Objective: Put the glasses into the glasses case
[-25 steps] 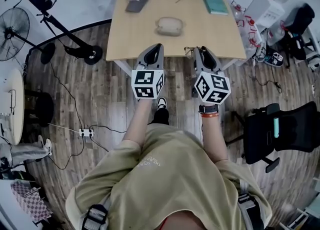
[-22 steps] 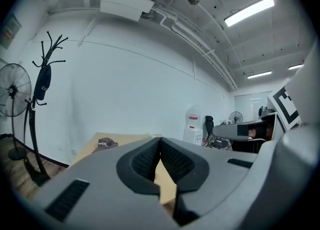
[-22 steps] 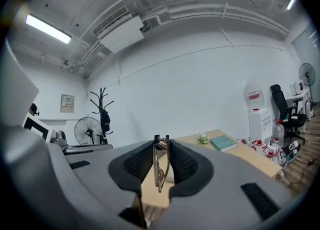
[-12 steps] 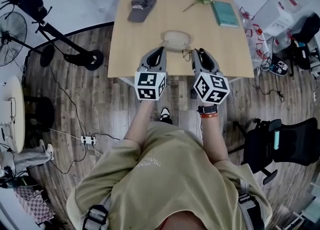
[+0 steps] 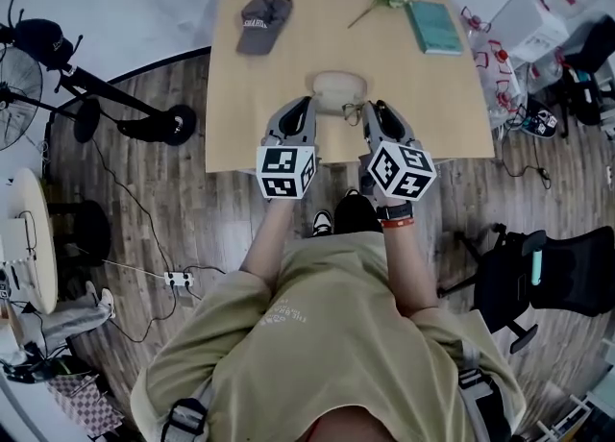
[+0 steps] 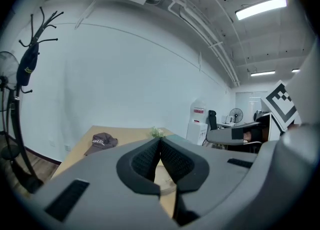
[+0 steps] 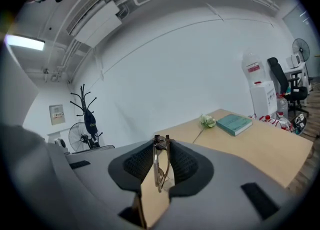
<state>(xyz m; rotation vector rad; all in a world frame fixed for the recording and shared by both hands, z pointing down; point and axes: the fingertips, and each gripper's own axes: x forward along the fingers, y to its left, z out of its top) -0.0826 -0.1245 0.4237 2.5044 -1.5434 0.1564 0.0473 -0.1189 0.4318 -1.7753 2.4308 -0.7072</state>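
Two tools, one load: your right hand-held gripper (image 5: 371, 107) is clenched on the folded glasses (image 7: 161, 161), which stand on edge between its pads and jut out past the tips. Your left hand-held gripper (image 5: 306, 104) carries nothing, its jaws pressed together at the tips.

Both reach over the near edge of the bench (image 5: 240, 94), where the beige glasses case (image 5: 338, 85) lies just ahead, between the two sets of tips. Its long axis runs across your body, left to right. Both hands are about equally near it, and the glasses sit just beside its right end.

Judged from here, the coming move is a short carry forward and to your left, with the frame turned to lie along the case. Whether the lid is up cannot be told from above.
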